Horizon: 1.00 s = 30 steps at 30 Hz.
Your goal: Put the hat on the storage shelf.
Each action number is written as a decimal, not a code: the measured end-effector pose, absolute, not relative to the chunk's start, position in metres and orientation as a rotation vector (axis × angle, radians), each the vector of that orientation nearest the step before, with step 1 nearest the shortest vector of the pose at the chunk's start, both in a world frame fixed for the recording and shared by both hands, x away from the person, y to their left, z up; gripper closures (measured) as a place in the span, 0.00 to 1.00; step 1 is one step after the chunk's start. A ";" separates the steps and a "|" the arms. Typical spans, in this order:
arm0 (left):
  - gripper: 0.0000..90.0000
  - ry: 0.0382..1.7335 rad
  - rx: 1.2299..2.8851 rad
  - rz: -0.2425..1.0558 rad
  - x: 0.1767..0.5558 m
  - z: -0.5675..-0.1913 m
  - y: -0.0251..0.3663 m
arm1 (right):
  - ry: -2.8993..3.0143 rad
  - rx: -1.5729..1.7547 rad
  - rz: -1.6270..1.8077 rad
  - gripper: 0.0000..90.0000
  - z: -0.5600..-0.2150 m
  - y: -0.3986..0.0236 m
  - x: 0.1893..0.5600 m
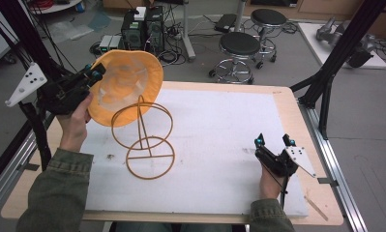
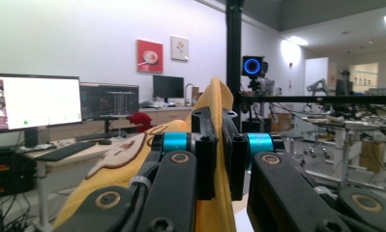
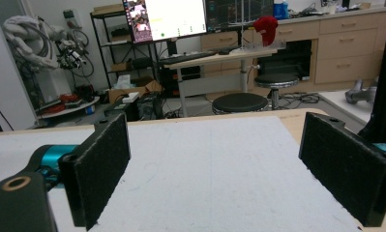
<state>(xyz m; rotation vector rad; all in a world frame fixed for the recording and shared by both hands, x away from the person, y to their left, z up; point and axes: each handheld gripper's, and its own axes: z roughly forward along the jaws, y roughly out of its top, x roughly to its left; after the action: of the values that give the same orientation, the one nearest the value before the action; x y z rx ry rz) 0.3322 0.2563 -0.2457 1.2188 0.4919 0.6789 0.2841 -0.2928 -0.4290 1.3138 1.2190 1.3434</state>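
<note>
1. The table [image 1: 282, 104] carries a white pad [image 1: 219, 145] that covers most of its top, leaving a wooden strip along the far and right edges.
2. The yellow hat [image 1: 127, 87] is held up in the air over the table's far left corner, its hollow underside with a pale lining facing the high view. It stands just beside the top ring of the wire stand; whether they touch I cannot tell. A brown and cream patch sits on the fabric in the left gripper view [image 2: 118, 157]; no lettering on it can be read.
3. The wire stand [image 1: 144, 140] rests upright on the left half of the pad: a flat ring base, a thin post and an upper ring.
4. The left gripper [image 1: 95, 73] is raised at the table's left edge, its jaws aimed toward the hat. They are clamped tight on the hat's brim, the fabric pinched between the pads [image 2: 207, 159]. The left hand [image 1: 77, 118] wraps the body from below, sleeve angled up from the near left corner.
5. The right gripper [image 1: 275, 140] rests low by the near right edge of the pad, pointing away from the person. Its jaws stand wide apart with nothing between the pads [image 3: 101, 166].
</note>
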 end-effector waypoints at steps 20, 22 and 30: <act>0.96 0.307 1.341 0.625 0.303 -0.247 0.220 | 1.218 1.319 1.353 0.11 -0.429 -0.294 0.284; 0.96 0.285 1.367 0.614 0.300 -0.246 0.216 | 1.218 1.318 1.353 0.11 -0.429 -0.294 0.284; 0.96 0.234 1.436 0.558 0.291 -0.245 0.203 | 1.213 1.322 1.363 0.11 -0.429 -0.293 0.283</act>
<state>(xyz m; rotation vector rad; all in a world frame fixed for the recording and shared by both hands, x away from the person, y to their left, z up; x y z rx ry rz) 0.2915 0.2033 -0.2454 1.4358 0.2338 0.5579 0.2835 -0.2932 -0.4291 1.3225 1.2133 1.3628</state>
